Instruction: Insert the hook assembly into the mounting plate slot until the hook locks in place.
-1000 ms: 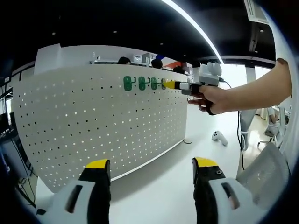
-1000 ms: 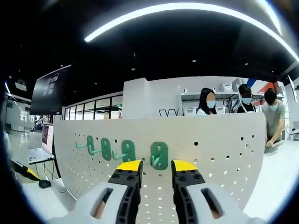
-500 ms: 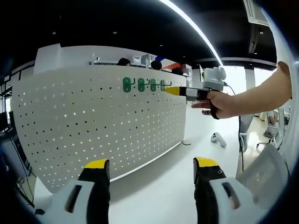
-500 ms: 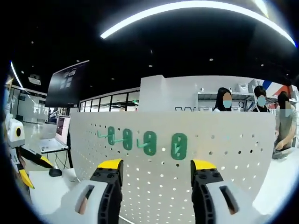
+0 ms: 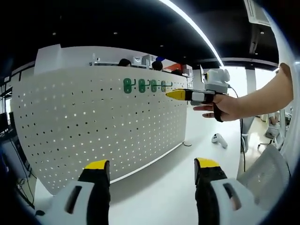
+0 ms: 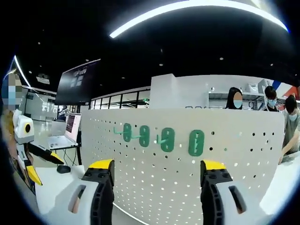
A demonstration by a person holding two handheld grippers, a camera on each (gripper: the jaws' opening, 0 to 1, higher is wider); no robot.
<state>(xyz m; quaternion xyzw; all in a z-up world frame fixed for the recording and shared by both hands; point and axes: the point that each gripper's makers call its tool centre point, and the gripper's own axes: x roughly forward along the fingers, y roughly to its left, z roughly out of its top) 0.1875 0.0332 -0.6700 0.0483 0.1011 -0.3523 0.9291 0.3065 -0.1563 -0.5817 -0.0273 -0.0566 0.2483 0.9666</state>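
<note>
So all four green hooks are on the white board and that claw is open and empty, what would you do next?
Probably draw the right gripper a little further off and stop: its jaws stand wide apart and hold nothing, while four green hooks sit in a row on the pegboard.

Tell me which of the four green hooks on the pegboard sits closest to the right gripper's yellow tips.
The end hook nearest the right gripper: in the left gripper view it is the last of the row, just beside the yellow tips; the other three lie farther along the pegboard.

Dark-ceilinged office hall.
A light strip (image 6: 197, 9) curves overhead; a wall screen (image 6: 77, 82) and glazed partitions (image 6: 112, 101) lie left of the right gripper.
</note>
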